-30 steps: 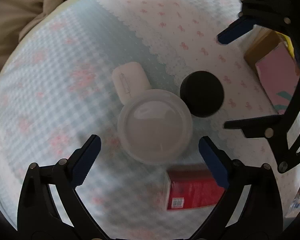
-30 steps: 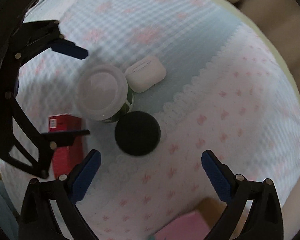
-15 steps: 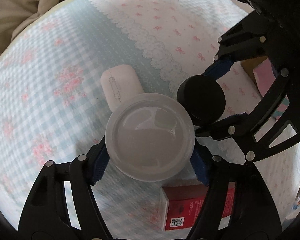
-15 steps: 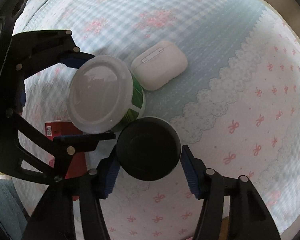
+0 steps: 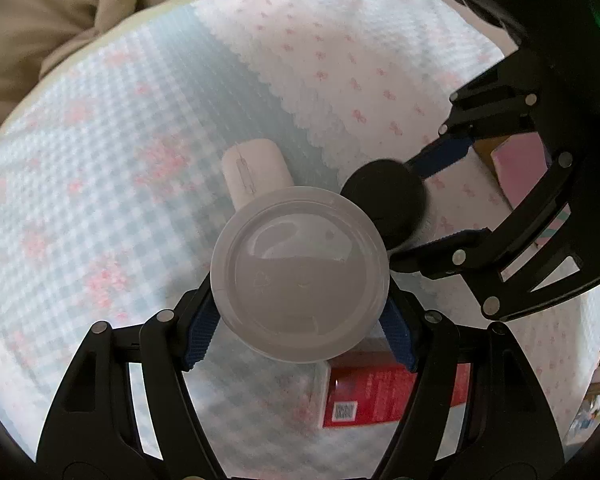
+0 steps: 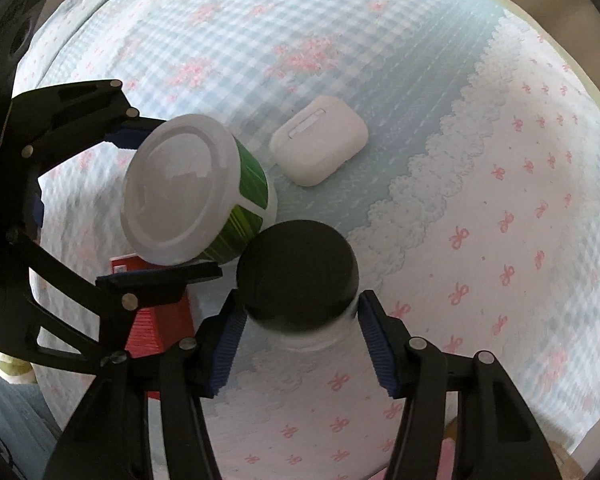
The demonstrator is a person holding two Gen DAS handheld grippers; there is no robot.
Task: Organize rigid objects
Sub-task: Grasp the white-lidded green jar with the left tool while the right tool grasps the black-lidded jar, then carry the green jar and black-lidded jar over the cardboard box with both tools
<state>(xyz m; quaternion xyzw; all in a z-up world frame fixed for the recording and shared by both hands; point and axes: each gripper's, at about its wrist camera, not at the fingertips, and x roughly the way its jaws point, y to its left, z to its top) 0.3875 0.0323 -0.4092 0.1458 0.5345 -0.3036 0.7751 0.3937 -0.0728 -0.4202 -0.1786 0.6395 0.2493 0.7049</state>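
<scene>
Left tool [image 5: 300, 328] clamps the white-lidded tub [image 5: 300, 276] (green-sided); right tool [image 6: 300, 340] clamps the black-capped bottle [image 6: 298, 276].

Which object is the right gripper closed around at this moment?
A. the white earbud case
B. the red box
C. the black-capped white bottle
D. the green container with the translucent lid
C: the right gripper has its blue pads pressed on both sides of the black-capped white bottle, while the white earbud case lies apart on the cloth.
</scene>
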